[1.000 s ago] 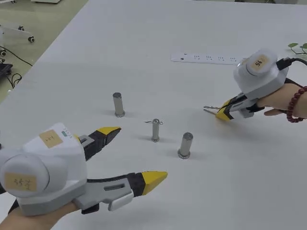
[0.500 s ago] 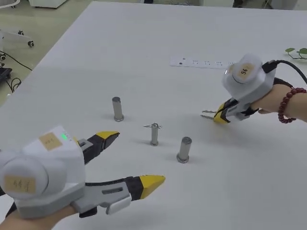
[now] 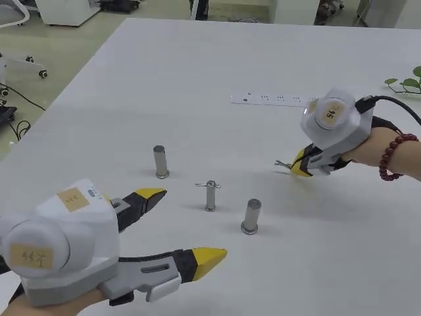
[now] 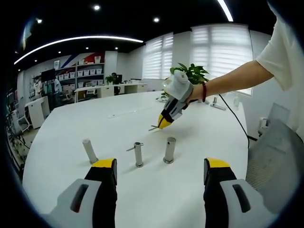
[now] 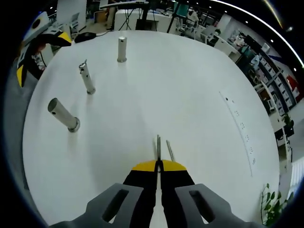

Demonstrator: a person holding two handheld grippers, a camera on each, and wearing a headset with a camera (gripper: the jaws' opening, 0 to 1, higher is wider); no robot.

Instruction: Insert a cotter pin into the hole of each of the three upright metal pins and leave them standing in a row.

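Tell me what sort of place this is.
Probably an open-plan office or lab: a large white table with a power strip on it, desks and stocked shelves beyond, blinds on big windows, and a potted plant.

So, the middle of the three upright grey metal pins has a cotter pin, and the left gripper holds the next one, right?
Wrong gripper: the right gripper holds the next thin metal cotter pin, as the right gripper view shows. The middle upright grey metal pin does carry one.
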